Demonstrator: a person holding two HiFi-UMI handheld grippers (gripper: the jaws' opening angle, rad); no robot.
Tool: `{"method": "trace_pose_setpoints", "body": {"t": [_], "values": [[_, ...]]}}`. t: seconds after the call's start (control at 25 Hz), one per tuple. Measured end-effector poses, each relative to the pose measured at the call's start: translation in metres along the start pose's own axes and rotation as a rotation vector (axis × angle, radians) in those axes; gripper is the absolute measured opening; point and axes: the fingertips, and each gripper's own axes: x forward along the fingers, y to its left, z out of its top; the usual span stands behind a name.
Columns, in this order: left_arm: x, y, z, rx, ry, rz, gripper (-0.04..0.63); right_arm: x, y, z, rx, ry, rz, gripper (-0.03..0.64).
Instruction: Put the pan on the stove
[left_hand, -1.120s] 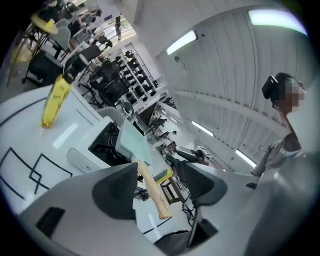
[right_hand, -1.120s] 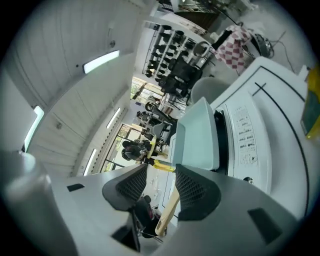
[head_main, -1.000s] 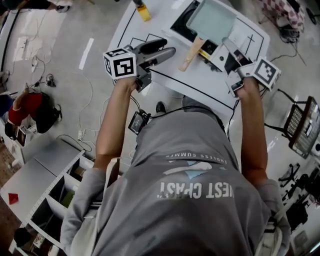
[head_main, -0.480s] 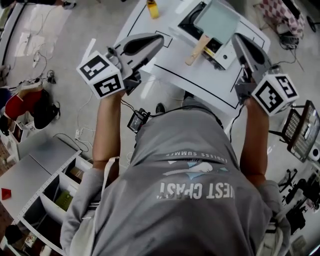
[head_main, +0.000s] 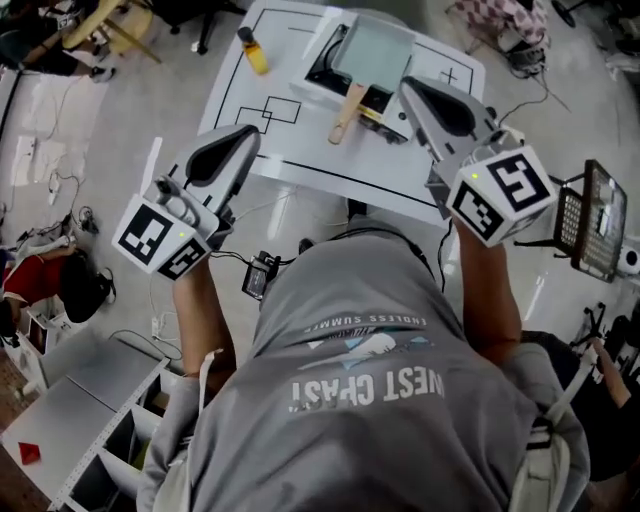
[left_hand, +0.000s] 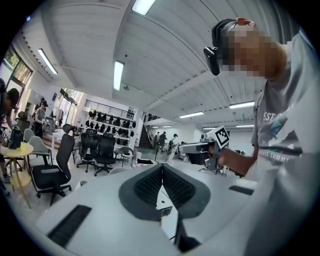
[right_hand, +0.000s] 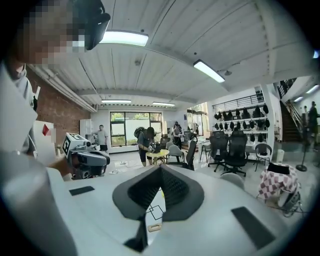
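Rectangular pale-green pan with a light wooden handle (head_main: 372, 52) is already sitting on the boxy black-and-white tabletop stove (head_main: 322, 72), on the white table marked with black lines (head_main: 300, 140). Judging by that, the placing is looking finished. The left gripper (head_main: 240, 140) and right gripper (head_main: 415, 90) are both hovering above the table's near edge, well apart from the pan, jaws pressed fully together and gripping nothing.
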Motion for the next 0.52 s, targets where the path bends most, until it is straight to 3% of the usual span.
{"method": "trace_pose_setpoints", "body": {"t": [0.52], "values": [[-0.025, -0.033, -0.017, -0.028, 0.035, -0.039, -0.001, -0.041, 0.027, -0.014, 0.028, 0.022, -0.057, 0.008]]}}
